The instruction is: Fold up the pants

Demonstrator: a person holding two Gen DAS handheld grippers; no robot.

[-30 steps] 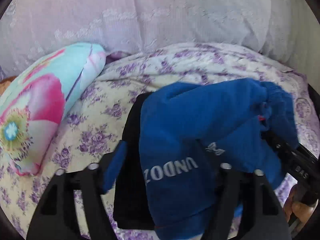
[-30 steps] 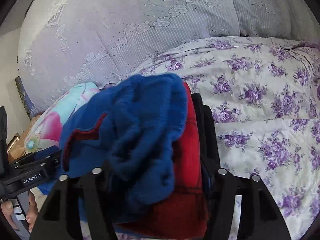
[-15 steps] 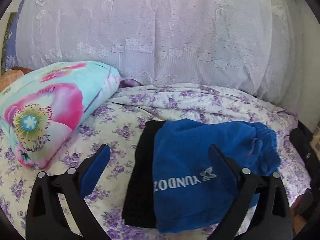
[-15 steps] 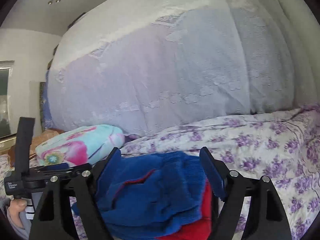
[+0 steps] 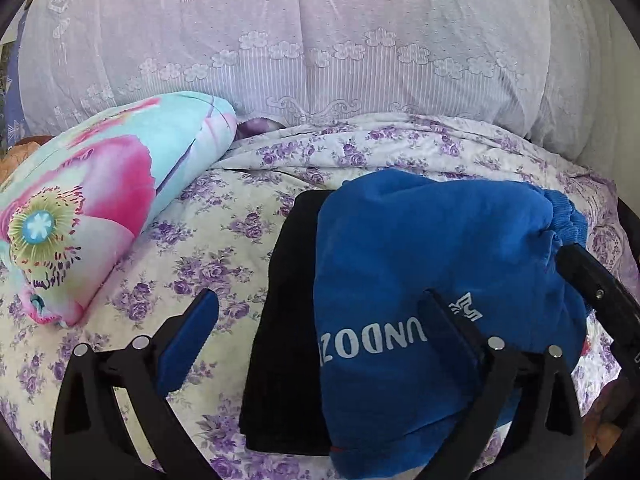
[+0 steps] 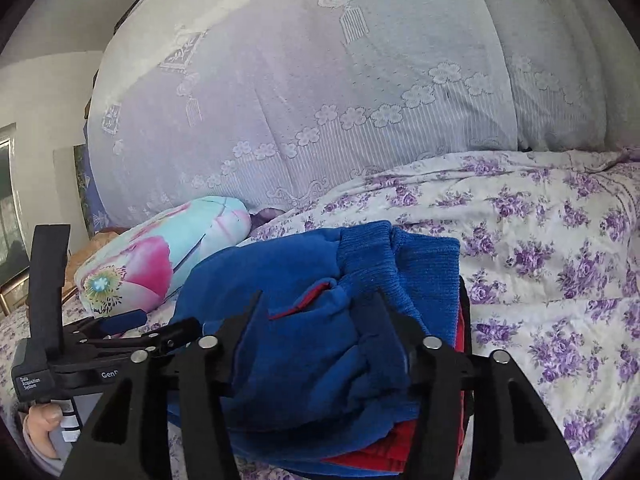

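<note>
Left gripper (image 5: 320, 312): I am seeing its jaws standing wide apart, gripping nothing. One blue-padded finger (image 5: 188, 336) is hanging over bare bedspread at lower left of the left wrist frame; the other finger is lying dark against the blue pants (image 5: 432, 264) at lower centre-right.

Right gripper (image 6: 316, 312): its fingers are sitting to either side of a bunched blue fold at lower centre of the right wrist frame. I cannot tell whether they are pinching the cloth or only bracketing it.

The pants are lying folded in a thick bundle, grey lettering showing upside down, ribbed waistband (image 6: 384, 256) at the top of the bundle in the right wrist frame. They are resting on a black folded garment (image 5: 280, 340), whose edge is showing to their left. A red garment (image 6: 384, 444) is showing under the blue at lower right.

All of it is sitting on a purple-flowered bedspread (image 5: 240, 220). A pink-and-turquoise floral pillow (image 5: 92, 208) is lying at centre left, well apart from the stack. A white lace cover (image 5: 320, 40) is filling the upper frame.
</note>
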